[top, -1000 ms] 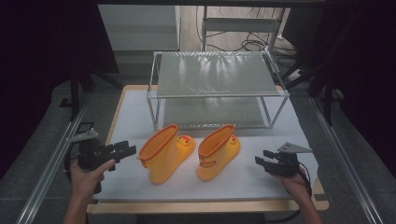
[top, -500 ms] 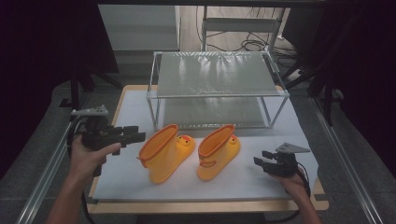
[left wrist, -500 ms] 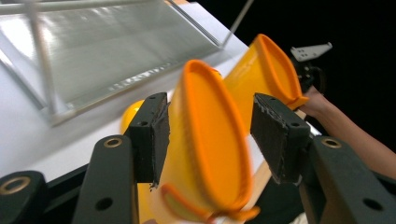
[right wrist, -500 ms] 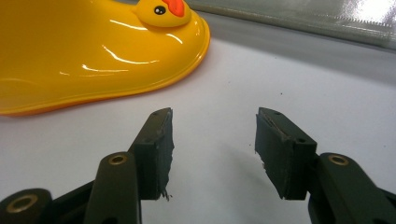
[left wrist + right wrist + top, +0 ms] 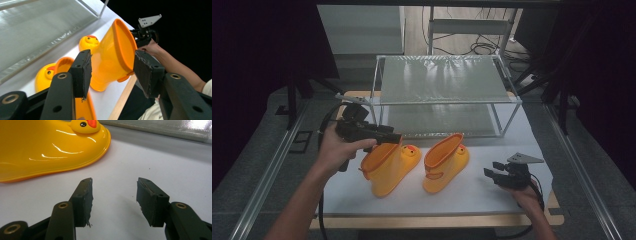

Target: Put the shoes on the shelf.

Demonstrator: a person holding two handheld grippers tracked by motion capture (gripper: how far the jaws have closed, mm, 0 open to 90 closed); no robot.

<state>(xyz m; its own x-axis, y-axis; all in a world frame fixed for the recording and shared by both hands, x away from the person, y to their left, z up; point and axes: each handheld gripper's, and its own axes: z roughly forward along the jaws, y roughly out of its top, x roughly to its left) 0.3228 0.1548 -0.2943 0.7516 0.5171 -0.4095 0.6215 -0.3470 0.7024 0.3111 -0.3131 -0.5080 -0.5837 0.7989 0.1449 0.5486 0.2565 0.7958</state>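
Two yellow duck boots [image 5: 417, 162] parked side by side mid-bench [image 5: 492, 192] before the wire rack [image 5: 444, 95], left tongs [image 5: 393, 137] just narrowing yet spread over the left boot's rim, probably to pinch it, right tongs [image 5: 490, 172] spread, idle nearby.

The high view looks forward and down over the whole worktop [image 5: 492, 197] from the person's side. The left tool [image 5: 112, 72] camera looks close along its jaws at the right boot [image 5: 117, 57]. The right tool [image 5: 113, 200] camera skims low, probably toward that same boot [image 5: 50, 147].
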